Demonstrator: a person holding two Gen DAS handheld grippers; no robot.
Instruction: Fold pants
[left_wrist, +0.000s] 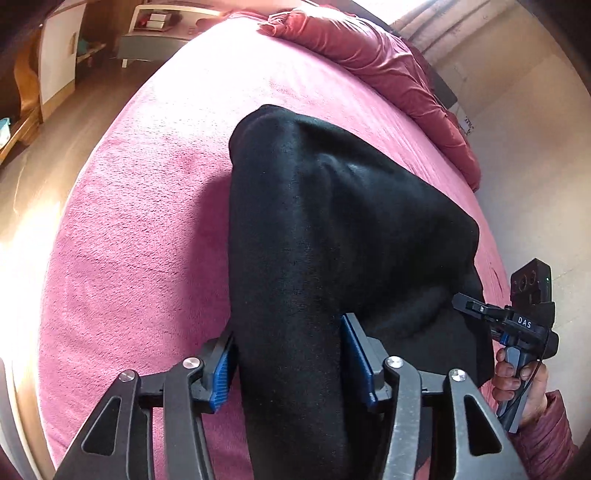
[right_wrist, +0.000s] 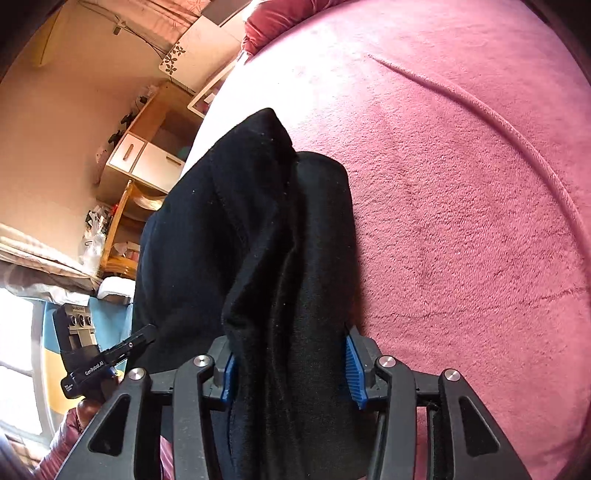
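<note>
In the left wrist view, the left gripper pinched a thick bunch of the black pants, which draped forward over the pink bed. In the right wrist view, the right gripper likewise clamped bunched pants between its blue pads.

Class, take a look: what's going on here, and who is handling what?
A person holds a two-finger tool in each hand over a bed with a pink blanket. Both the left tool and the right tool have black pants between their blue pads, each gripping a bunch of fabric. The pants hang bunched above the blanket, not yet laid in a neat fold.
</note>
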